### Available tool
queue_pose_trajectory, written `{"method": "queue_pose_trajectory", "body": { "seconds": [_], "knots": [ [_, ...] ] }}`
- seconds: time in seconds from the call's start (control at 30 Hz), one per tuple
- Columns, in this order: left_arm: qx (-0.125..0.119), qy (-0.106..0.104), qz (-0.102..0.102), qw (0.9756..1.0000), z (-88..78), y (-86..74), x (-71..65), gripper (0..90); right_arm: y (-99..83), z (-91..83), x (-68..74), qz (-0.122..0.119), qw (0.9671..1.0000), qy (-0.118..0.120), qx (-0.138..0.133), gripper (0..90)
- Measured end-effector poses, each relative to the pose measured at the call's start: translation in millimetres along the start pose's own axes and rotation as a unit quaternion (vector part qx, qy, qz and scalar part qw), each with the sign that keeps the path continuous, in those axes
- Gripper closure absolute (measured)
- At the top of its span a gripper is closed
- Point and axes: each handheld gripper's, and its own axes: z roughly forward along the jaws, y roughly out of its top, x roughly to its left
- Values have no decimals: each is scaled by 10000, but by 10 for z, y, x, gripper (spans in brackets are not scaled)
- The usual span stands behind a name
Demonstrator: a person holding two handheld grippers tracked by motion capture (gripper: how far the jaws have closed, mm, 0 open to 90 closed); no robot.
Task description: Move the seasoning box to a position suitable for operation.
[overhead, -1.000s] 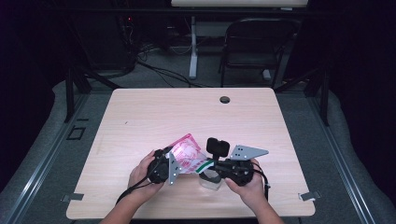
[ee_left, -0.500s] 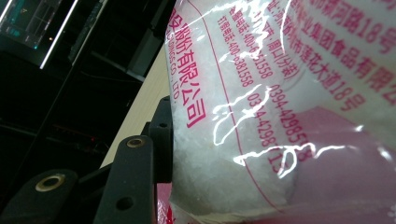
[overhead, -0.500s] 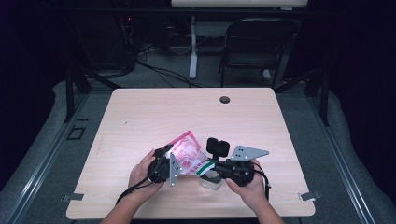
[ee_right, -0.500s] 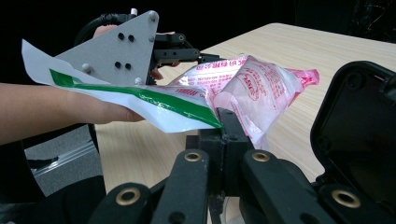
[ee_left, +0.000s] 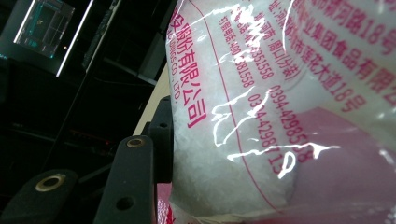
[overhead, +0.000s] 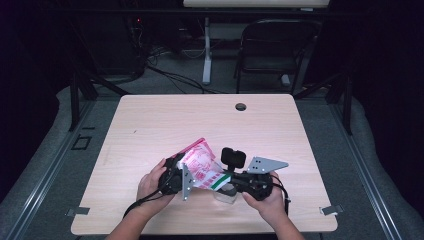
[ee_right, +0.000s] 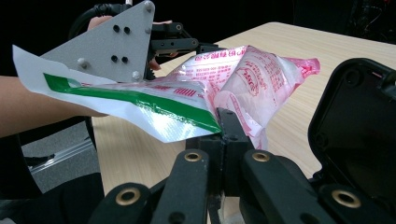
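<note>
A pink-and-white printed plastic bag (overhead: 200,162) of white grains is held up over the table's near edge between my two grippers. My left gripper (overhead: 189,175) is shut on the bag's body; in the left gripper view the bag (ee_left: 261,116) presses against the one black finger (ee_left: 140,177) that shows. My right gripper (overhead: 223,181) is shut on the bag's flattened end with the green stripe (ee_right: 140,100), its jaws (ee_right: 224,128) closed together on the film. In the right gripper view, the left gripper (ee_right: 180,43) and its grey plate (ee_right: 112,42) sit behind the bag (ee_right: 252,74).
A clear plastic cup (overhead: 226,196) stands on the table (overhead: 165,125) just under the bag, by the right hand. A black rounded block (overhead: 233,157) rises beside the right gripper. A cable hole (overhead: 241,106) lies at the far edge, a chair (overhead: 275,45) beyond.
</note>
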Motion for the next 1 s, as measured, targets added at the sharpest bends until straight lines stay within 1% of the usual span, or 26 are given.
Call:
{"method": "queue_pose_trajectory", "body": {
  "seconds": [0.13, 0.17, 0.57, 0.67, 0.83, 1.0],
  "knots": [
    [13, 19, 54, 10000, -12, 11, 6, 598, -8, -2, 4, 26, 10000, 4, -10, 899],
    [1, 41, 50, 10000, -13, 14, 7, 598, -10, -1, 6, 70, 10000, 11, -26, 898],
    [8, 127, 175, 9998, -41, 39, 32, 600, -26, -15, 10, 60, 10000, 25, -2, 898],
    [-8, 122, 166, 9998, -45, 45, 33, 600, -31, -18, 15, 62, 10000, 0, -6, 898],
    [-20, 148, 282, 9995, -48, 64, 44, 602, -45, -31, 19, 58, 10000, -3, 14, 898],
    [-53, 190, 317, 9993, -47, 85, 50, 603, -55, -45, 14, 75, 10000, -31, 12, 898]
  ]
}}
